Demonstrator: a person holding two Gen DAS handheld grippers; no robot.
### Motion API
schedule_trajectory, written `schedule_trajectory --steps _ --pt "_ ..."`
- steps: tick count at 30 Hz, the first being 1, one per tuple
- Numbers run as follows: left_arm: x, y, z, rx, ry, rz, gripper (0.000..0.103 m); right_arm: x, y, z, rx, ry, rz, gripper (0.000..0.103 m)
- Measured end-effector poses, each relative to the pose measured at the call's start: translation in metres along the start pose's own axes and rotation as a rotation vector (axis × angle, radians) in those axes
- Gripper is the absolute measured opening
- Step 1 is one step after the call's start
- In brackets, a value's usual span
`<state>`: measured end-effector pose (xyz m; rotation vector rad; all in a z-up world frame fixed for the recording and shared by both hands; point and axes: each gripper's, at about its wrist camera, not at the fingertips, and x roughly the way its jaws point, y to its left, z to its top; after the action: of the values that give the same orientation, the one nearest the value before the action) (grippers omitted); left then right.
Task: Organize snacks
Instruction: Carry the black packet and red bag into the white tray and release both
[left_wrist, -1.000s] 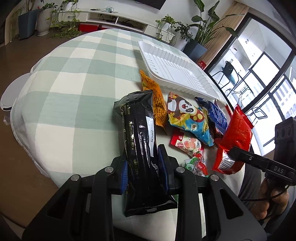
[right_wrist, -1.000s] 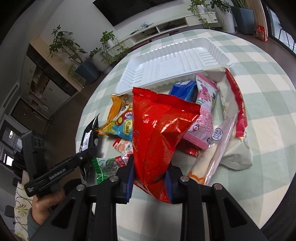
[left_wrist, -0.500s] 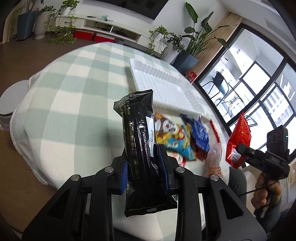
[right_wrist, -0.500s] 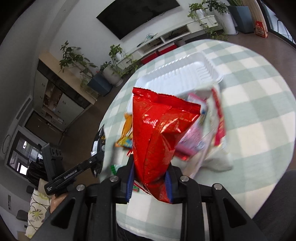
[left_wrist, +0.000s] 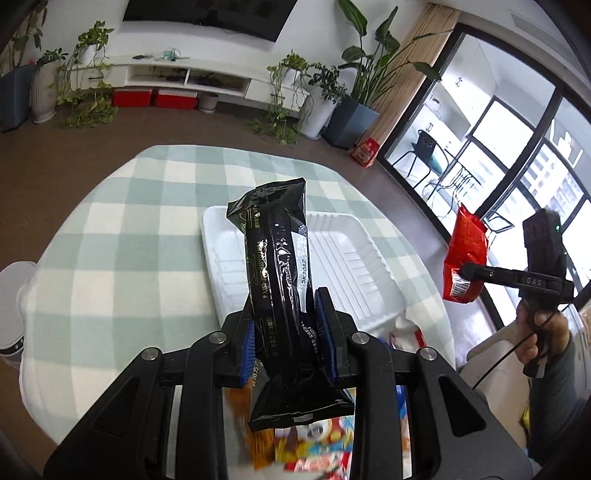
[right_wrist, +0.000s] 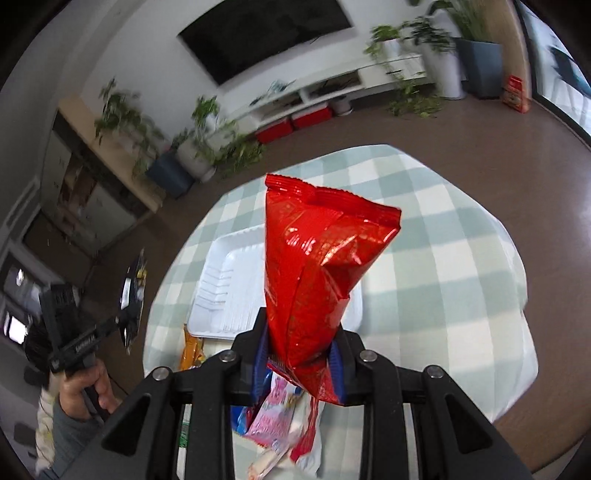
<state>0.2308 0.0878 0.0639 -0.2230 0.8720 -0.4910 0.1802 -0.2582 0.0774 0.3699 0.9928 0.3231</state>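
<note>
Blue pads on my left gripper (left_wrist: 288, 345) pinch a long black snack pack (left_wrist: 279, 280) near its lower end, so it stands up out of the jaws. My right gripper (right_wrist: 301, 363) likewise squeezes a red snack bag (right_wrist: 314, 266) by its bottom. Just under both, I see the loose snacks (right_wrist: 280, 417) piled on the near part of the green-checked tablecloth (left_wrist: 122, 236). Beyond the pile lies the white tray (left_wrist: 354, 258), which both held packs overlap in my views. Past the table, potted plants (left_wrist: 317, 99) line the wall.
</note>
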Motion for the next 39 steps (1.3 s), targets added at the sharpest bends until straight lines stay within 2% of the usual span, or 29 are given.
schedule_trajectory --steps 3,7,15,22,31,34,39 --pt "0.033 -0.004 0.016 0.016 0.043 0.031 0.026 0.031 0.006 0.027 -0.051 0.067 -0.015 0.031" --pt "0.064 0.003 0.026 0.005 0.084 0.055 0.026 0.075 -0.002 0.048 -0.043 0.147 -0.012 0.031" --pt "0.118 0.020 0.016 0.002 0.169 0.087 0.026 0.132 -0.028 0.050 -0.002 0.272 0.001 0.031" --pt "0.142 0.024 0.010 0.006 0.197 0.103 0.026 0.153 -0.033 0.043 -0.005 0.333 -0.034 0.031" --pt "0.156 0.021 0.004 0.028 0.208 0.131 0.026 0.159 -0.032 0.040 -0.021 0.354 -0.016 0.032" --pt "0.158 0.018 0.003 0.040 0.206 0.150 0.026 0.169 -0.031 0.040 -0.025 0.376 -0.029 0.036" --pt "0.159 0.018 0.004 0.036 0.202 0.153 0.027 0.174 -0.025 0.043 -0.054 0.368 -0.064 0.036"
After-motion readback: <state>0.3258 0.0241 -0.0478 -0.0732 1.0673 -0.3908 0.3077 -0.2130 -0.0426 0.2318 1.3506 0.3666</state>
